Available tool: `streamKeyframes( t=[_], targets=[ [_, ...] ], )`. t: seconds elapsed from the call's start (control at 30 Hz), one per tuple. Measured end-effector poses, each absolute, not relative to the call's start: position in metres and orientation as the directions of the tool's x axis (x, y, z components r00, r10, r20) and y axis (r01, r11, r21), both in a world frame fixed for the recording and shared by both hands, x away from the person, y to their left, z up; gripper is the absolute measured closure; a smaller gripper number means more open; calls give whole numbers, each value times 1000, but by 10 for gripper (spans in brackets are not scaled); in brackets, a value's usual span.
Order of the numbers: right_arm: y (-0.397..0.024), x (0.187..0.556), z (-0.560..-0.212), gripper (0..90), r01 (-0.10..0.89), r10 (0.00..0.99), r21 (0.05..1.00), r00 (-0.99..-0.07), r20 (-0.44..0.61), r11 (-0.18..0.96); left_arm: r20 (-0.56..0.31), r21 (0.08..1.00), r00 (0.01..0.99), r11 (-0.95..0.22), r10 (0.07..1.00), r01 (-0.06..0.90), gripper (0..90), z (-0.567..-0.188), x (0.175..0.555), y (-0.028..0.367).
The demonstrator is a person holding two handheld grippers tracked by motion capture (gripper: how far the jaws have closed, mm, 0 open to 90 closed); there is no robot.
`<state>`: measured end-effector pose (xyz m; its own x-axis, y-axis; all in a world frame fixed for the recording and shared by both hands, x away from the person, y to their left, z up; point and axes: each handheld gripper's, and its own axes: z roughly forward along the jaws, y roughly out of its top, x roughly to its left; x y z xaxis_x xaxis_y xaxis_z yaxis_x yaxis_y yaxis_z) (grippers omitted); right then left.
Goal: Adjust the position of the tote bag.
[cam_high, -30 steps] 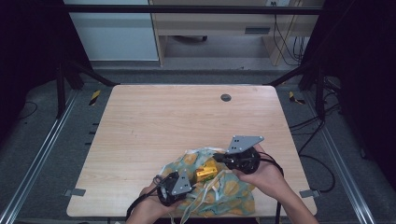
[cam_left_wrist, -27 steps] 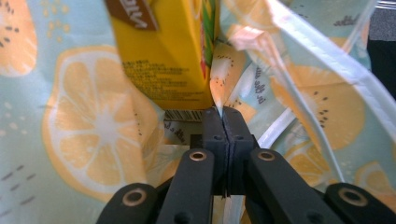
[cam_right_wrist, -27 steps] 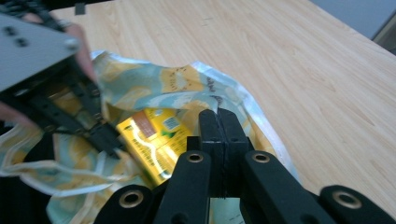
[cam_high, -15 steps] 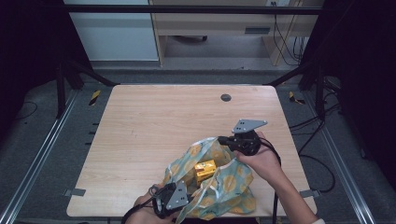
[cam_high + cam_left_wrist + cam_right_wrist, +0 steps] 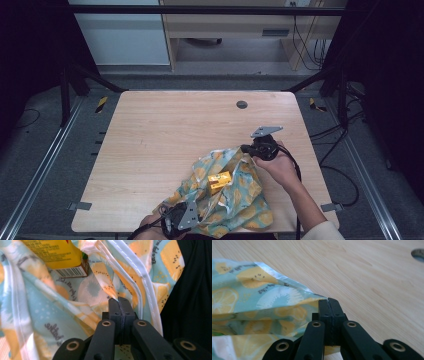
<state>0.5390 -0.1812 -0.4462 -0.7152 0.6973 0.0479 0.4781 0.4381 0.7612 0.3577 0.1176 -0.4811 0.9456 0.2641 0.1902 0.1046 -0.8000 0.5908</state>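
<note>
High view — two hand-held grippers, left [image 5: 179,220] and right [image 5: 245,149], each clamped on one fabric bag [image 5: 239,200]; one yellow carton [image 5: 219,181].

A pale wooden table [image 5: 165,150] carries a fruit-print cloth bag [image 5: 235,205] at its near edge, right of centre, with a yellow carton [image 5: 219,181] on the bag. A round dark grommet [image 5: 242,104] sits at the far side.

The far half and left side of the table [image 5: 165,130] are bare wood, easy to reach across (just a small dark hole [image 5: 242,104] near the far edge). The fruit-print bag [image 5: 235,200] with its yellow box [image 5: 219,181] blocks the near right part.
</note>
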Motion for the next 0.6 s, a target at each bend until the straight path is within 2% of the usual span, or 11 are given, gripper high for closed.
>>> streamKeyframes(
  t=[0.2,0.6],
  targets=[
    [-190,545,-463,900,531,722,723,-689,65,442,194,581,947,-808,257,100,900,-482,358,118],
    [-198,548,-479,900,565,733,681,-677,59,466,201,576,944,-811,262,103,900,-485,359,120]
  ],
)
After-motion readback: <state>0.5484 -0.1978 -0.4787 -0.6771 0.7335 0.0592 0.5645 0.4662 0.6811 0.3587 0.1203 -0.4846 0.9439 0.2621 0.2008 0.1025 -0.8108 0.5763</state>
